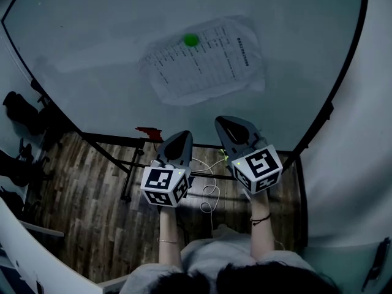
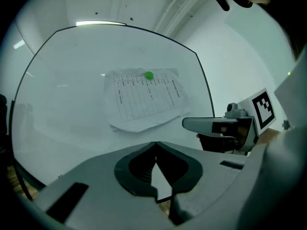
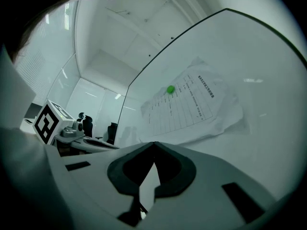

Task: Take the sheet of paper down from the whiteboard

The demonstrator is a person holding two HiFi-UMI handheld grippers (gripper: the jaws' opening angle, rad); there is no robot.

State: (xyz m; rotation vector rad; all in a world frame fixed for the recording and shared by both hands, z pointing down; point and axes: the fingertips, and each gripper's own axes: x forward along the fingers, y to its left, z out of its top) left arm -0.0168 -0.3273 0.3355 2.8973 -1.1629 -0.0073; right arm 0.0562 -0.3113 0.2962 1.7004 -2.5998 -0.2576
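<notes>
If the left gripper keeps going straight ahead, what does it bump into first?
Probably the whiteboard, near the bottom edge of the sheet of paper. The left gripper points there with nothing in between, but depth is hard to judge.

A wrinkled, printed sheet of paper [image 1: 205,60] hangs tilted near the middle of the whiteboard [image 1: 92,54], pinned by a green magnet [image 1: 191,40] at its 11 o'clock.

Dark wood-plank floor [image 1: 86,213] below left claw [image 1: 181,135] and right claw [image 1: 225,123], with a white cable [image 1: 210,195] coiled on it between them. Black office chairs [image 1: 21,112] well left of left claw. White wall [image 1: 352,164] right of right claw. Ceiling light strip [image 2: 98,23] above and ahead of left claw. Room dim.
</notes>
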